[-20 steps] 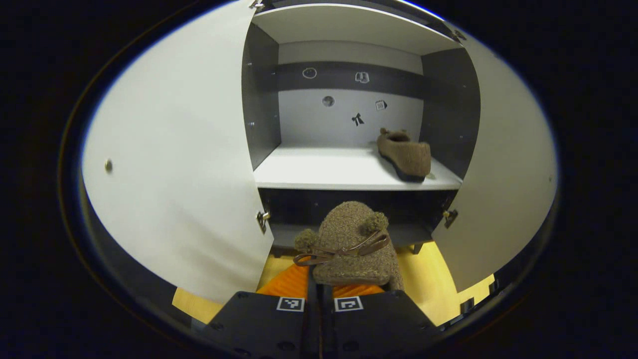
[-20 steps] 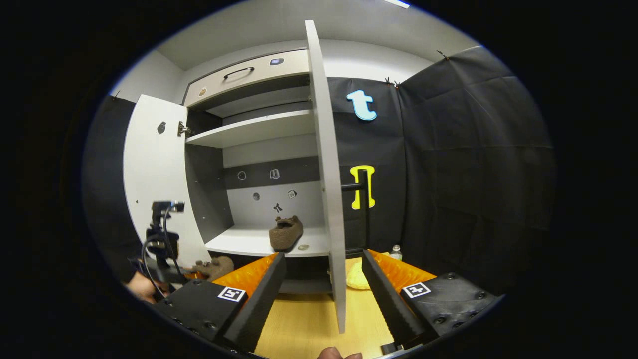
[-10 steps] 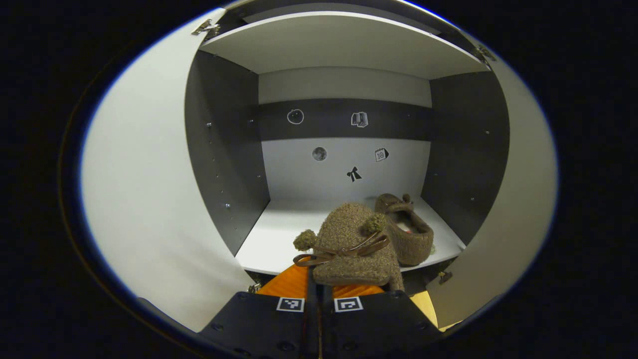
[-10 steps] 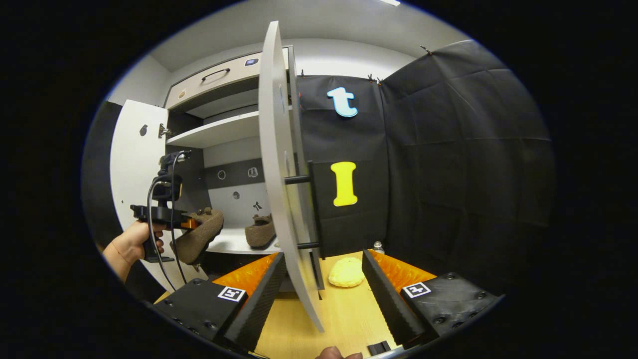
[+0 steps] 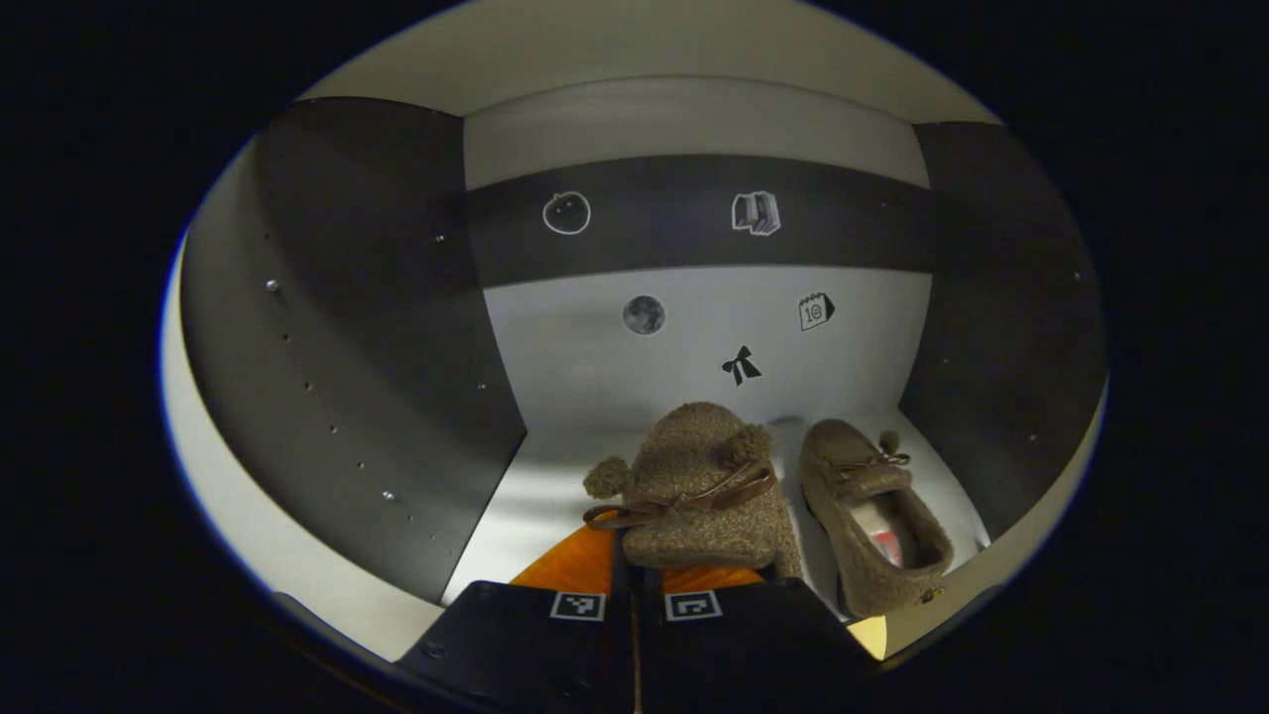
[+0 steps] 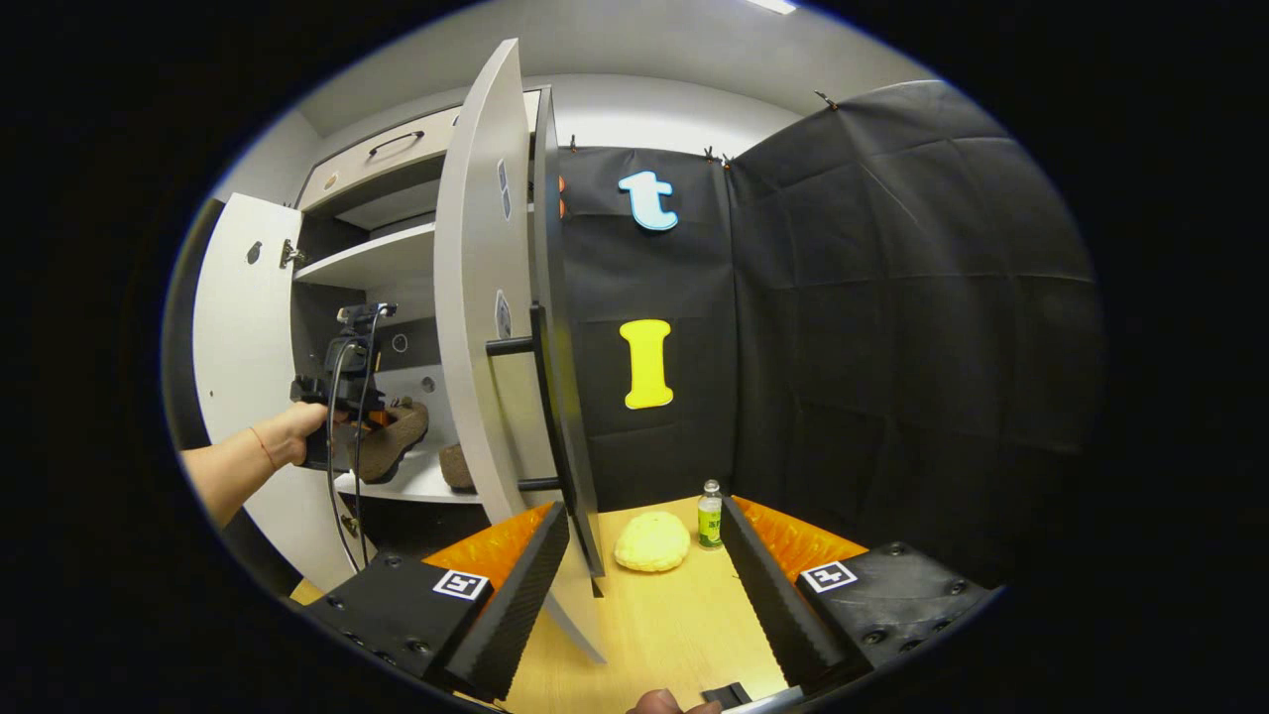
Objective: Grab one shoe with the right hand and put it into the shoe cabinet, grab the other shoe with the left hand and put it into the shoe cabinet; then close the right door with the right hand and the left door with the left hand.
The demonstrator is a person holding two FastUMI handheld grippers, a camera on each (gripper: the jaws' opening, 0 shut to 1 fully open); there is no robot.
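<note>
One shoe (image 5: pixel 872 516) already lies on the cabinet shelf (image 5: pixel 535 496), toward the right side, with its opening up. So the first part of the task looks finished.

The second shoe (image 5: pixel 699 491) is now inside the cabinet too, but it is not put down. The left gripper (image 5: pixel 634 585) has its fingers pressed together on the heel end of this shoe and holds it over the shelf, just beside the first one. From the right gripper view, the hand (image 6: pixel 302 426) with this gripper reaches in between the two doors, and the shoe (image 6: pixel 392 441) hangs a little above the shelf edge.

The right gripper (image 6: pixel 639 585) is wide apart and carries nothing. It hovers over the worktop (image 6: pixel 674 625), near the right door (image 6: pixel 481 327).

I judge that three steps are left: to release the second shoe on the shelf, then to close the right door, then the left door (image 6: pixel 233 327). Both doors stand open.
</note>
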